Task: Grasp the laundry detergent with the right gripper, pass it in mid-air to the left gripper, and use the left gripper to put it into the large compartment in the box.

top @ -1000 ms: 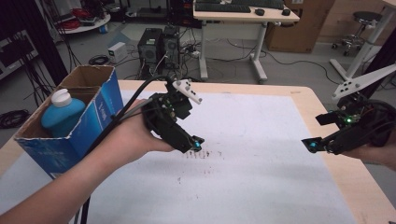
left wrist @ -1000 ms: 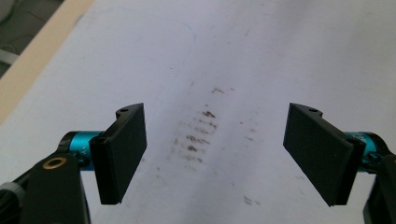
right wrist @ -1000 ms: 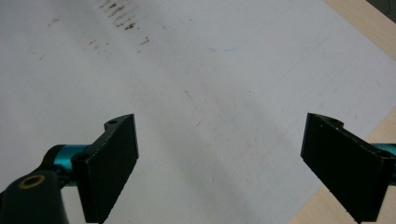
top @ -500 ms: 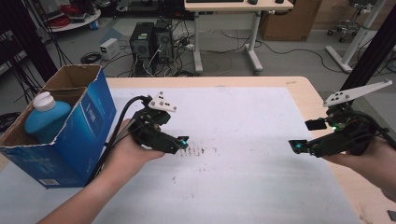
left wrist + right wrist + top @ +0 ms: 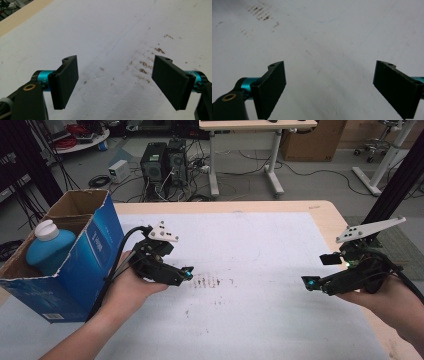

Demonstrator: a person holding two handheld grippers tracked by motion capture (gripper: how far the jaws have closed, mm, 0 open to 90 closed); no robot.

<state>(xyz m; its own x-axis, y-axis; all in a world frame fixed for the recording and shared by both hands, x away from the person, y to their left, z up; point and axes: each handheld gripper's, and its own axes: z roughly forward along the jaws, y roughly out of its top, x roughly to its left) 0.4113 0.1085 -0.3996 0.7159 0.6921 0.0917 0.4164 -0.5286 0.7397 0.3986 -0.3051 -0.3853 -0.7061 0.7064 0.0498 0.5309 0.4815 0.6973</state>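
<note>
Both grippers empty. Left gripper (image 5: 187,272) has its jaws spread wide with nothing between them, just white sheet (image 5: 260,245) showing through the gap. Right gripper (image 5: 307,282) is the same: released, pads apart over bare sheet. Both sit low over the table (image 5: 330,212), tips pointing inward at each other, well apart.

Just off the left tip is a patch of brown stains (image 5: 212,281). Ignore it, nothing there to grab.

Left of my left hand, just beside the wrist, is the box (image 5: 95,250) — open top, blue side wall facing the hand. The bottle (image 5: 47,252) stands upright inside it, against the far-left side, white cap (image 5: 46,229) up near the box rim.

My read is that the bottle is the next pick, and the left gripper is the one for it.

To do it well:
- lift the left gripper clear of the box wall before swinging over, since it's close enough to clip
- come down from above, jaws kept wide
- take the neck under the cap — the body looks too fat for this opening, though I can't be sure
- watch that the cable doesn't snag the cardboard edge
- right gripper could steady the box, as it looks light and may drag up with the bottle
</note>
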